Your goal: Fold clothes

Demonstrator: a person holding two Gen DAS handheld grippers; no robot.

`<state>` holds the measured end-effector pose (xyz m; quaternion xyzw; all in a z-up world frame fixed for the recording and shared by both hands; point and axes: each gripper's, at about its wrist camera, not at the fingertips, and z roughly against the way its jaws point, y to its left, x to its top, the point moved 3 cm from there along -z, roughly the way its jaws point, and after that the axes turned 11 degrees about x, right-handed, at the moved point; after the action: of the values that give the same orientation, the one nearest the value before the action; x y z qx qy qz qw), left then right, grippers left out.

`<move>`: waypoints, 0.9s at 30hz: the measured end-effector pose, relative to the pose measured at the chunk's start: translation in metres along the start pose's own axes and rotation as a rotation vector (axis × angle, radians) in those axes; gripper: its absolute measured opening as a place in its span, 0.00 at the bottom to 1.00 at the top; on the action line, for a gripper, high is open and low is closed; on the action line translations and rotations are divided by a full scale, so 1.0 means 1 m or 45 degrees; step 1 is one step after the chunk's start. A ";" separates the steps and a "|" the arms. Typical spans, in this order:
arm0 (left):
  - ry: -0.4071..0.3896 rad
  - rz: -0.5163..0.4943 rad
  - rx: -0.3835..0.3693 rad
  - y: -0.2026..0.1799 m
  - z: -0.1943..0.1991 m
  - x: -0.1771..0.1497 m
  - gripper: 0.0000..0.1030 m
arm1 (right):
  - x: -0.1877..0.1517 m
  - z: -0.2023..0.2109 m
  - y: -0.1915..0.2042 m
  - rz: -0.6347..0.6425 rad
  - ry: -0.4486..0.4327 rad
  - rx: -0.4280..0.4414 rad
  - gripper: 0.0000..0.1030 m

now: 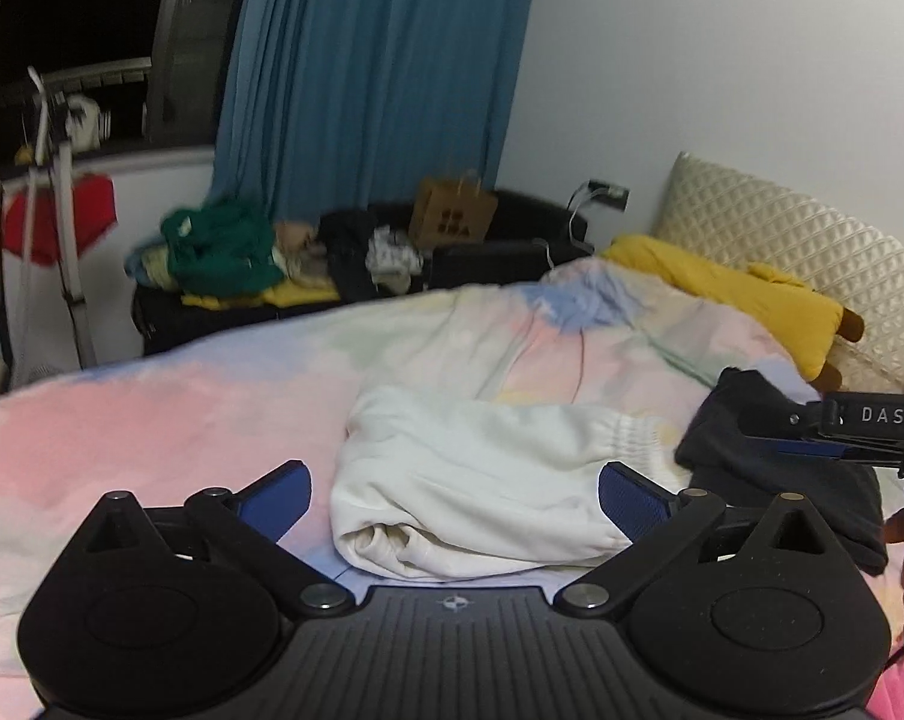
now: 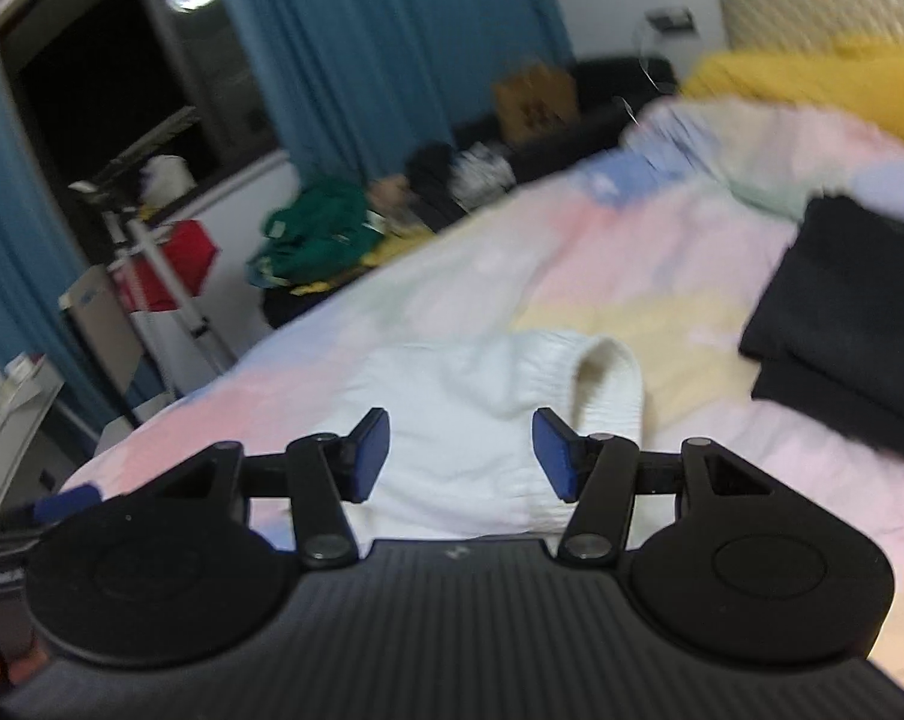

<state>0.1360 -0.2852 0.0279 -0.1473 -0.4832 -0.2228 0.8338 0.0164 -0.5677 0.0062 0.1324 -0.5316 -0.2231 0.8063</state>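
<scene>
A folded white garment (image 1: pixel 481 480) with an elastic waistband lies on the pastel bedspread (image 1: pixel 152 420). My left gripper (image 1: pixel 452 495) is open, its blue pads on either side of the garment's near end, holding nothing. My right gripper (image 2: pixel 460 453) is open just above the same white garment (image 2: pixel 469 414), near its ribbed waistband, and is empty. It also shows at the right edge of the left wrist view (image 1: pixel 823 447), over a folded dark garment (image 1: pixel 751 432). That dark garment (image 2: pixel 853 312) lies to the right on the bed.
A yellow plush (image 1: pixel 727 282) and a quilted cream pillow (image 1: pixel 781 228) lie at the bed's head. A dark bench (image 1: pixel 511 252) beyond the bed holds a clothes pile (image 1: pixel 230 252) and a paper bag (image 1: pixel 452 213). Blue curtain (image 1: pixel 380 72) and a white stand (image 1: pixel 62 210) are behind.
</scene>
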 end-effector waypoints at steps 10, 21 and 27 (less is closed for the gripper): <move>-0.103 0.140 0.032 0.011 0.113 -0.061 1.00 | -0.062 0.070 0.053 0.118 -0.188 0.057 0.89; -0.128 0.078 0.185 0.031 0.113 -0.086 1.00 | -0.110 0.053 0.061 0.212 -0.194 -0.034 0.89; -0.108 0.023 0.222 0.033 0.095 -0.098 1.00 | -0.122 0.033 0.065 0.268 -0.162 -0.077 0.89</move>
<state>0.0401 -0.1904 -0.0121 -0.0878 -0.5344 -0.1659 0.8241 -0.0404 -0.4498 -0.0489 0.0368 -0.5857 -0.1611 0.7935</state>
